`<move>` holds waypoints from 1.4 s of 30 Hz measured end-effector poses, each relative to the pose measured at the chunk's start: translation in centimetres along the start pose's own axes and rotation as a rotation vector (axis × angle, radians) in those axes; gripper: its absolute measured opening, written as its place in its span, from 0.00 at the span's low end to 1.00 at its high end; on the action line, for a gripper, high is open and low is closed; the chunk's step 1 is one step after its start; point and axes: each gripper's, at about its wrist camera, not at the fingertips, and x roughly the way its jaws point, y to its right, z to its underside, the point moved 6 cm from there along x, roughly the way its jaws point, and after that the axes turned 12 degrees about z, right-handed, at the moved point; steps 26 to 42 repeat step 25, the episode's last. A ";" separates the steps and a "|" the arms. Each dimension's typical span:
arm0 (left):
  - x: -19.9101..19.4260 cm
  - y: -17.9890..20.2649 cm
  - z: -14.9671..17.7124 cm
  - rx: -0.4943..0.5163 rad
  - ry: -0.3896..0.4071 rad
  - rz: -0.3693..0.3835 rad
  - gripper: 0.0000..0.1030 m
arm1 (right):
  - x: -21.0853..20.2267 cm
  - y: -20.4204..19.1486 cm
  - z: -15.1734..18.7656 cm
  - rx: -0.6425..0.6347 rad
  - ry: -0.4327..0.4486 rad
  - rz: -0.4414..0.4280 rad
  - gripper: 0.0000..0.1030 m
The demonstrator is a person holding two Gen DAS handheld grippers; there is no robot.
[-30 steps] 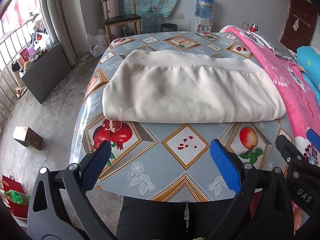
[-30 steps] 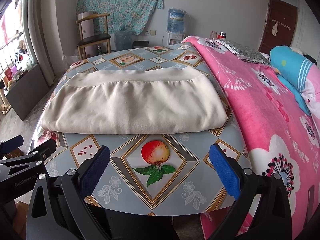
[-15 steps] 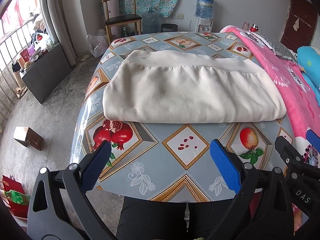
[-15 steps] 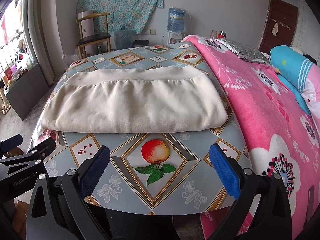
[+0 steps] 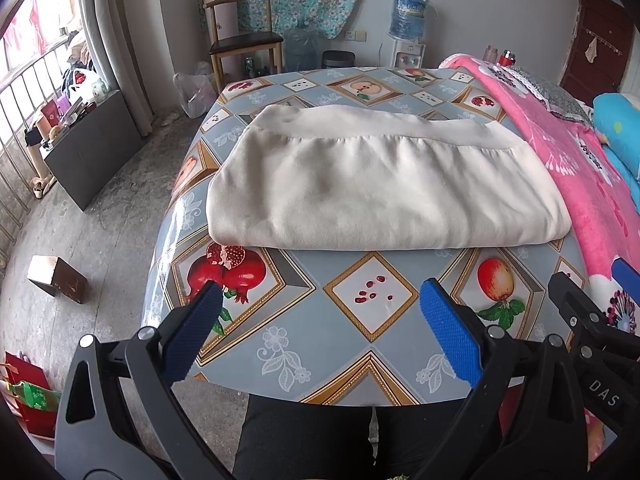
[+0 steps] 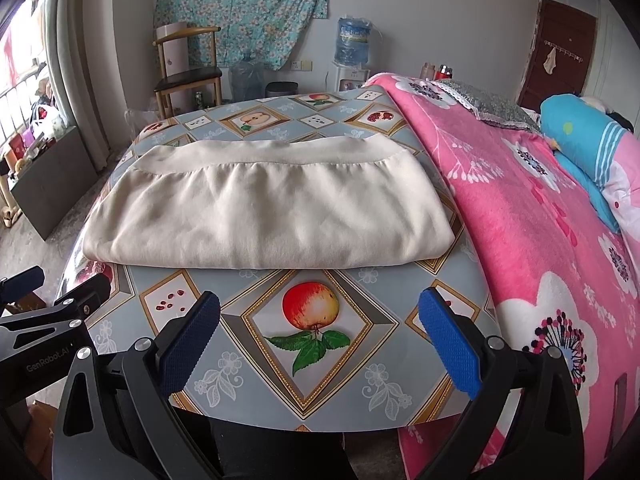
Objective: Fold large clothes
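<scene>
A cream garment lies folded into a wide rectangle on the table with the fruit-pattern cloth; its band runs along the far edge. It also shows in the right wrist view. My left gripper is open and empty, held above the table's near edge, short of the garment's near left part. My right gripper is open and empty, above the near edge, short of the garment's near right part. Neither touches the garment.
A bed with a pink floral blanket borders the table on the right. A wooden chair, water bottles and a bin stand behind the table. A small box lies on the floor at left.
</scene>
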 end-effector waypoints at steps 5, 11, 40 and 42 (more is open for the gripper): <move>0.0 0.0 0.0 0.000 0.000 0.001 0.93 | 0.0 0.0 -0.1 -0.002 0.000 -0.001 0.94; 0.0 0.0 -0.1 0.001 0.003 -0.001 0.93 | 0.1 0.2 -0.1 -0.002 0.001 -0.003 0.94; -0.3 0.0 -0.4 -0.009 0.004 -0.003 0.93 | 0.1 0.2 -0.2 -0.003 0.001 -0.004 0.94; -0.3 0.0 -0.4 -0.009 0.004 -0.003 0.93 | 0.1 0.2 -0.2 -0.003 0.001 -0.004 0.94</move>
